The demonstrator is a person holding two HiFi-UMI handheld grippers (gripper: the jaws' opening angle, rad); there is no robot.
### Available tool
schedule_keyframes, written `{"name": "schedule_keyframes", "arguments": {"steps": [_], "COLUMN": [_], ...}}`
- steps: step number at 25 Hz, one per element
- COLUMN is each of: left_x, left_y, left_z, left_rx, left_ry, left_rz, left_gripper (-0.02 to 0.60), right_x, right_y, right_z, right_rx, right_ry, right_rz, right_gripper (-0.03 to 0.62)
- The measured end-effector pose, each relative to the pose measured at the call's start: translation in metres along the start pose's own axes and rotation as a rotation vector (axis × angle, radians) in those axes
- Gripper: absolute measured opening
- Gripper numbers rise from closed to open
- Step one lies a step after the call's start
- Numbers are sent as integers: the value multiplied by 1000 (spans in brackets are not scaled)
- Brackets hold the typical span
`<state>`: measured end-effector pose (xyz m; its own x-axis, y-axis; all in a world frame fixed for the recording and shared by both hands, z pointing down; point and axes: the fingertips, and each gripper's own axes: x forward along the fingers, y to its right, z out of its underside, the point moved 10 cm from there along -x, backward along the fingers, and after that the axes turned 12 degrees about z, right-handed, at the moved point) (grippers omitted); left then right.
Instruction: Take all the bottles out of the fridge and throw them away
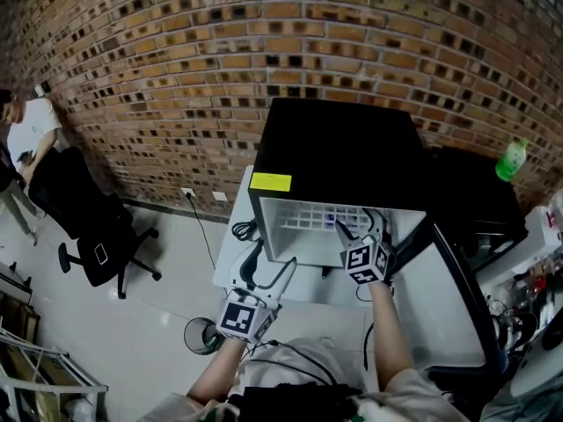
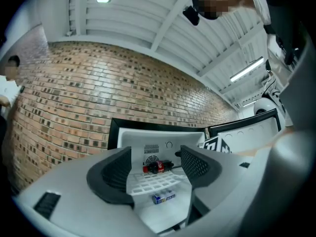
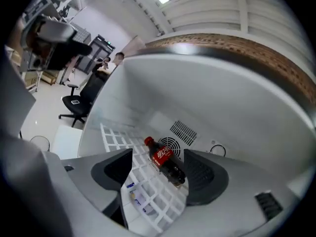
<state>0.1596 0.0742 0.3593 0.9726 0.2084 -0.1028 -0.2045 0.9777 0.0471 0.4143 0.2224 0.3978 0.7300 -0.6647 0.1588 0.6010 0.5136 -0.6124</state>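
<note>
Right gripper (image 3: 158,157) is wide open and empty, reaching into the fridge (image 1: 343,143). Ahead of its jaws the bottle (image 3: 166,162) lies on its side on the wire shelf (image 3: 148,194), near the back. A skewed close could roll it away. Left gripper (image 2: 157,164) waits outside, open and empty.

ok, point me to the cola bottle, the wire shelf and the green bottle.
cola bottle (image 3: 164,158): right gripper view, mid-body, on the red label.
wire shelf (image 3: 157,197): right gripper view, near part of the white grid.
green bottle (image 1: 511,159): head view, mid-body.
</note>
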Motion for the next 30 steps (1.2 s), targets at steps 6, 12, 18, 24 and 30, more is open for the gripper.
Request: {"name": "schedule_keyframes", "arguments": {"steps": [6,12,18,24,30], "left_x": [-12,-33,-47,-56,-58], "left_y": [7,1,2,3,5], "left_z": [-21,-21,-22,-10,-14], "left_rx": [-56,-60,-66,-47,-105], "left_ry": [-9,-13,-27,-42,-20], "left_rz": [-83,-170,-232,-236,-254], "left_gripper": [304,304,305,305,304], "right_x": [66,105,123,108,72], "right_y": [0,4,6,-8,-26], "right_z": [-2,-8,1,-2,-2], "right_rx": [-139,-226,-290,-400,-433], "right_ry": [-71,-116,-162,-115,-18], "right_rz": [-39,-113,-218,-126,-73], "right_gripper": [360,359,368,319,307]}}
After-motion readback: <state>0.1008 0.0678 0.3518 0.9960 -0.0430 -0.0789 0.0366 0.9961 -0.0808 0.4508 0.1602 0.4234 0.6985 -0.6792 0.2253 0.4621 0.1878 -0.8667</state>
